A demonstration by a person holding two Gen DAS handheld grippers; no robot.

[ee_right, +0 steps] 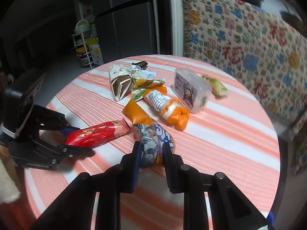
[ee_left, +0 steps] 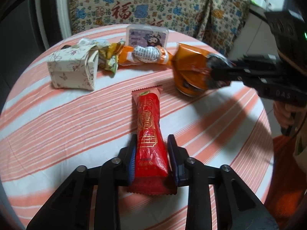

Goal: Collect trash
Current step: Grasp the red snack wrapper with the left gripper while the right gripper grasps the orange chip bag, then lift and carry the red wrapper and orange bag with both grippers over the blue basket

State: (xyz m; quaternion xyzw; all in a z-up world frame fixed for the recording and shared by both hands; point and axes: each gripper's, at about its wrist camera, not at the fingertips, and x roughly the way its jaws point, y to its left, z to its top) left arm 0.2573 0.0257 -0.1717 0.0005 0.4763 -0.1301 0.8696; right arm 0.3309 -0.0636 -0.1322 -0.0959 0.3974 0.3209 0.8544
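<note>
I'm seeing a glossy, crinkled red foil wrapper (ee_left: 150,134), a shiny orange foil bag (ee_left: 191,71), a matt printed paper box (ee_left: 73,71), and ribbed striped cloth over the desk (ee_left: 57,124).

A round tabletop (ee_left: 57,118) with a cloth of salmon-pink and white stripes carries the litter. Toward its far side sits a small paper box (ee_left: 72,70) with a flower print, and just beside it lie crumpled yellow-green wrappers (ee_left: 110,57). Next along is an orange wrapper (ee_left: 145,54) with a white printed patch, and behind it stands a clear plastic box (ee_left: 146,36) with a cartoon label. A pale green packet (ee_right: 214,85) lies near that box. Nearer the middle lies a red wrapper (ee_left: 149,126), and an orange bag (ee_left: 191,71) rests to its right.
</note>
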